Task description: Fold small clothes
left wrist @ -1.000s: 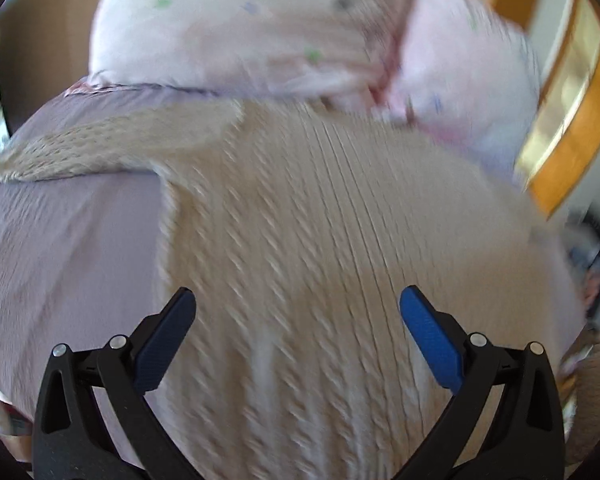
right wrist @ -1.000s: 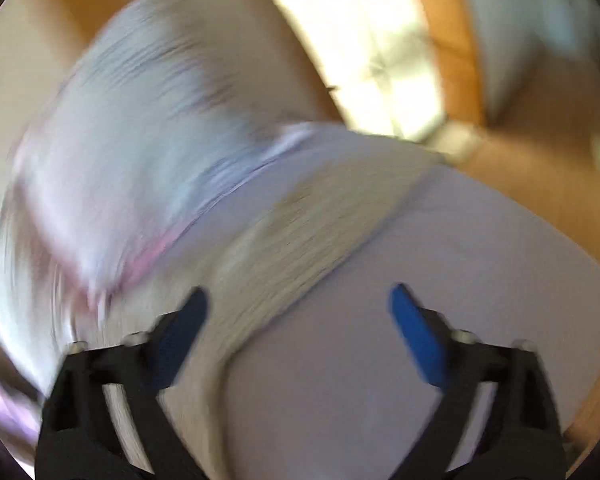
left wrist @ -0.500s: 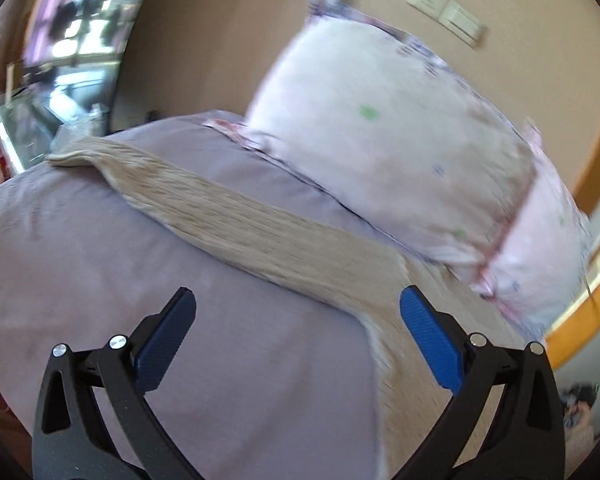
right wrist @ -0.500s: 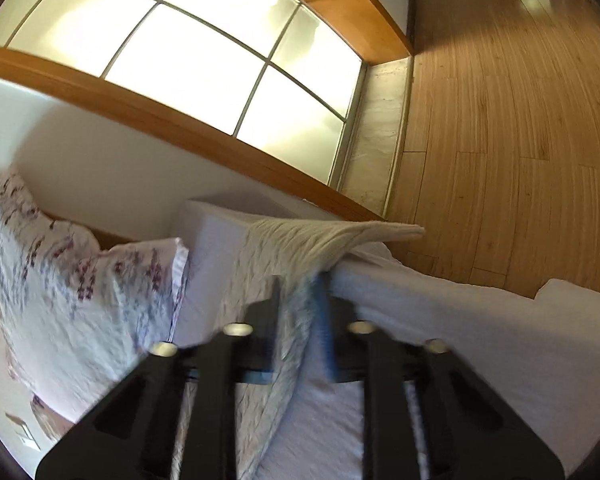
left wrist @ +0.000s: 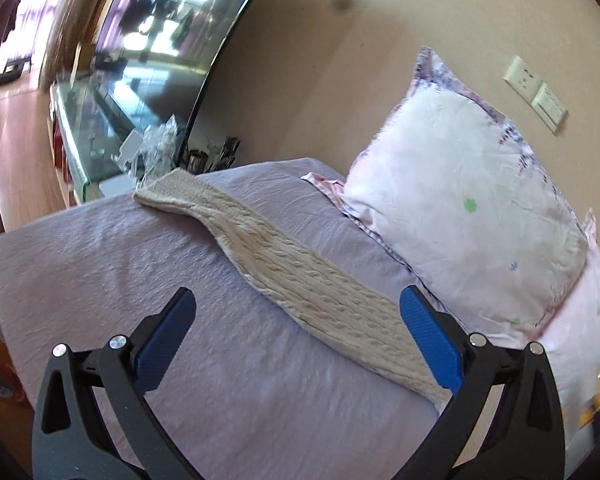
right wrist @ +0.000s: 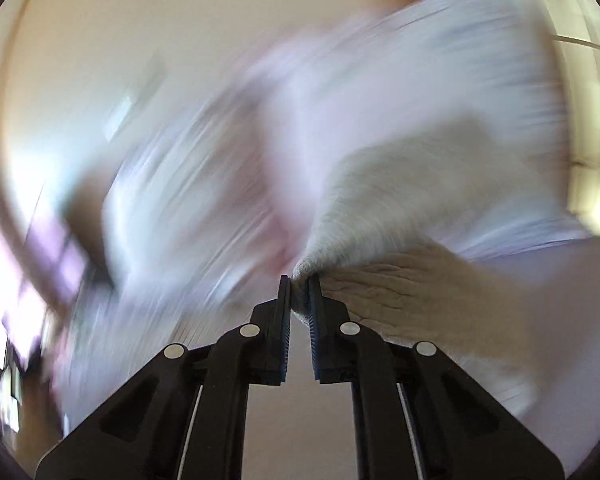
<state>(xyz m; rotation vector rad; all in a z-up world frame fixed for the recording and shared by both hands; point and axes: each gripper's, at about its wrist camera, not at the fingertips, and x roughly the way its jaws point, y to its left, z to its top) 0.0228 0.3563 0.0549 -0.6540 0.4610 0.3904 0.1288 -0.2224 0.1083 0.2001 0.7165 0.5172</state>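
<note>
A beige cable-knit garment (left wrist: pixel 300 284) lies on the lilac bed sheet (left wrist: pixel 120 280); one long sleeve stretches away to the far left edge of the bed. My left gripper (left wrist: pixel 296 336) is open and empty, held above the sheet with the sleeve passing under its right finger. My right gripper (right wrist: pixel 299 292) is shut on an edge of the same knit garment (right wrist: pixel 400 280), which bunches between the pads and hangs to the right. The right wrist view is heavily blurred by motion.
A white floral pillow (left wrist: pixel 472 216) leans against the beige wall at the right of the bed. A glass-topped table (left wrist: pixel 96 128) with clutter stands beyond the bed's far left edge. Wall switches (left wrist: pixel 536 92) sit above the pillow.
My right gripper went from open to shut on the knit garment's edge and is swinging with it. My left gripper stayed open and turned left, away from the garment's body toward the sleeve.
</note>
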